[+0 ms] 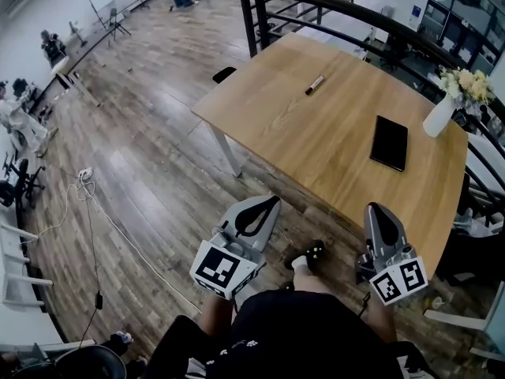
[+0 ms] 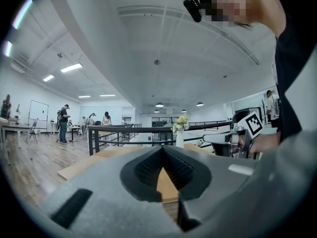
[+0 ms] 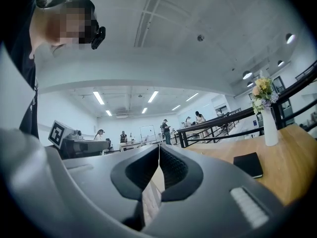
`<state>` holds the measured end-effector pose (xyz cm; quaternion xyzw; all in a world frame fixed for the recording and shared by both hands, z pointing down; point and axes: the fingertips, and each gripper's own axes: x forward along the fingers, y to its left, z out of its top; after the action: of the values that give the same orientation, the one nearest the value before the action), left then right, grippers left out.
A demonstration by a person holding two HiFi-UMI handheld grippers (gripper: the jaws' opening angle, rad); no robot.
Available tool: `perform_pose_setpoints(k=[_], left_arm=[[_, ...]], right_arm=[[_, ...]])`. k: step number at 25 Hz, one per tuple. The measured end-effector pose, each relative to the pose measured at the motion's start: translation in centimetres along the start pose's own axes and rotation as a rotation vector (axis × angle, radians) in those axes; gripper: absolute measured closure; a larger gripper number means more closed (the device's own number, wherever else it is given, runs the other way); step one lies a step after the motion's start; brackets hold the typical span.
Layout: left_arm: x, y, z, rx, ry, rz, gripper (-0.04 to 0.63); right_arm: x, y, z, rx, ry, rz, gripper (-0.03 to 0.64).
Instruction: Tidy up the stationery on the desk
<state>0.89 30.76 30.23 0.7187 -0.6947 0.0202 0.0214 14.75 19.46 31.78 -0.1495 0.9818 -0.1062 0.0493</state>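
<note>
A black marker pen [image 1: 315, 84] lies near the far side of the wooden desk [image 1: 300, 125]. A black notebook [image 1: 390, 142] lies flat toward the desk's right end, and it also shows in the right gripper view [image 3: 249, 163]. My left gripper [image 1: 270, 203] hovers shut and empty over the floor, just short of the desk's near edge. My right gripper [image 1: 376, 210] is also shut and empty, at the near edge to the right. Both point level toward the desk. In each gripper view the jaws meet with nothing between them: left gripper [image 2: 162, 151], right gripper [image 3: 158, 148].
A white vase of flowers [image 1: 439, 115] stands at the desk's right end, close to the notebook. A black railing [image 1: 331, 6] runs behind the desk. Cables [image 1: 87, 204] trail over the wooden floor at left. People stand far off across the room.
</note>
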Motion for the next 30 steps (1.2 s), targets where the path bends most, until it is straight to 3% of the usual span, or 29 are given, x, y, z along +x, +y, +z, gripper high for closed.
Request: perform_pose_setpoints(k=[8,17,30], left_arm=[[6.9,1.8,-0.2,-0.013,0.016,-0.072,0.603],[14.2,4.9,-0.1,-0.049,0.024,-0.102,0.603],[23.5,6.0,-0.1,-0.026,0.07,-0.176,0.603]], right_arm=[[2.4,-6.0,-0.1,0.025,0.001,-0.097,0.623],[7.3,-11.3,1.5,-0.007,0.01,-0.12,0.623],[10.3,-19.4,1.8,0.017,0.008,-0.19,0.621]])
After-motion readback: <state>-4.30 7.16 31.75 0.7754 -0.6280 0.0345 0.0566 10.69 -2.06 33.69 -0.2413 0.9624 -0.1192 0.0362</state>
